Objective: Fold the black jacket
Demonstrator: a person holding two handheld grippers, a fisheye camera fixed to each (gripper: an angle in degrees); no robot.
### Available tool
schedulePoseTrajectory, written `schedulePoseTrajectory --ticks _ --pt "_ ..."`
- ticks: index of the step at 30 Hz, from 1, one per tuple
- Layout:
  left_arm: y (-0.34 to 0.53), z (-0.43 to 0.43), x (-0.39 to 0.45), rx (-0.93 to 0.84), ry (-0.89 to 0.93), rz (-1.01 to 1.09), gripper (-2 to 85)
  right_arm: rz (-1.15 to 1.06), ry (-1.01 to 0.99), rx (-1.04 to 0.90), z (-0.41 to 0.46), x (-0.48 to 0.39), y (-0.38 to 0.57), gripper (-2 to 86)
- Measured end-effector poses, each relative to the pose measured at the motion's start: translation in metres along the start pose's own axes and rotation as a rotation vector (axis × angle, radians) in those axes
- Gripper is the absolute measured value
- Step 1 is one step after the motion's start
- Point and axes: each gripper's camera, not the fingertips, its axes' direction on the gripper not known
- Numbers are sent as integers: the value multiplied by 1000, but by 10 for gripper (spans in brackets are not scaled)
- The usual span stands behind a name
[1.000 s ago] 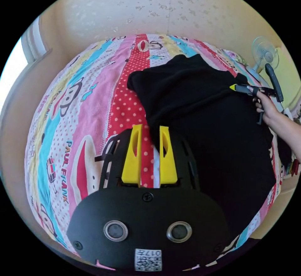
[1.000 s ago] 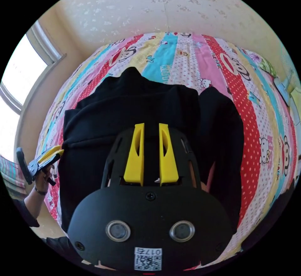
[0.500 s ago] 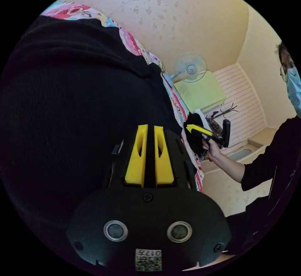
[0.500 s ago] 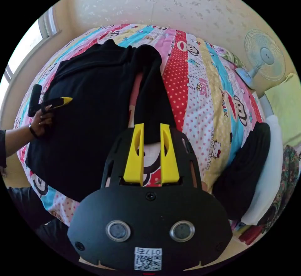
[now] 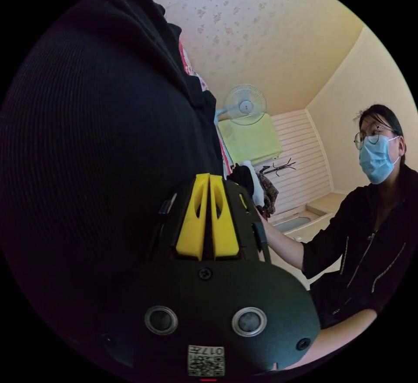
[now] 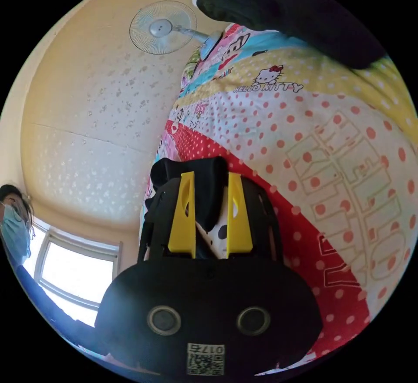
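The black jacket (image 5: 100, 130) lies on the patterned bedspread (image 6: 305, 148), its long axis not readable. The left gripper (image 5: 209, 178) is closed beside it, grip unclear. The right gripper (image 6: 209, 178), jaws apart, straddles a black fold.

Cream wallpapered walls (image 6: 87, 109), a bright window (image 6: 74, 274), a standing fan (image 6: 159, 28), and a bed with a colourful cartoon-print sheet (image 6: 313, 148).

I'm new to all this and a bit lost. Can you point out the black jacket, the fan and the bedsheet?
black jacket (image 5: 96, 139), left gripper view, ribbed body fabric.
fan (image 6: 159, 27), right gripper view, hub of the round cage.
bedsheet (image 6: 331, 152), right gripper view, white red-dotted stripe.
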Motion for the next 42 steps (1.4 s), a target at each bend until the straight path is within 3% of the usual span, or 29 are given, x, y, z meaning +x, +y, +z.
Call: schedulePoseTrajectory --ticks 9,17,21,26,29,34,38,40,42 --pt "7 3 -16 2 17 1 -10 -190 34 -173 18 -48 -71 41" --pt "14 5 -25 9 34 10 -10 -604 47 -156 -11 -218 -245 35" --pt "19 6 -28 13 40 16 -10 -643 53 -146 10 -274 -260 34" --pt "24 6 -32 17 44 21 -10 -716 -300 -284 84 -369 -168 35" --pt "26 6 -34 18 47 21 -10 -766 -380 -451 148 -406 -81 36" --pt "30 5 -36 20 49 26 -10 -799 -391 -689 251 -402 86 41" --pt "33 2 -37 27 55 32 -8 -677 -271 -860 324 -349 203 55" --pt "34 0 -37 31 55 31 -6 -622 -242 -980 344 -328 234 93" --pt "34 -2 -38 32 58 21 4 -584 -336 -1119 350 -319 252 118"
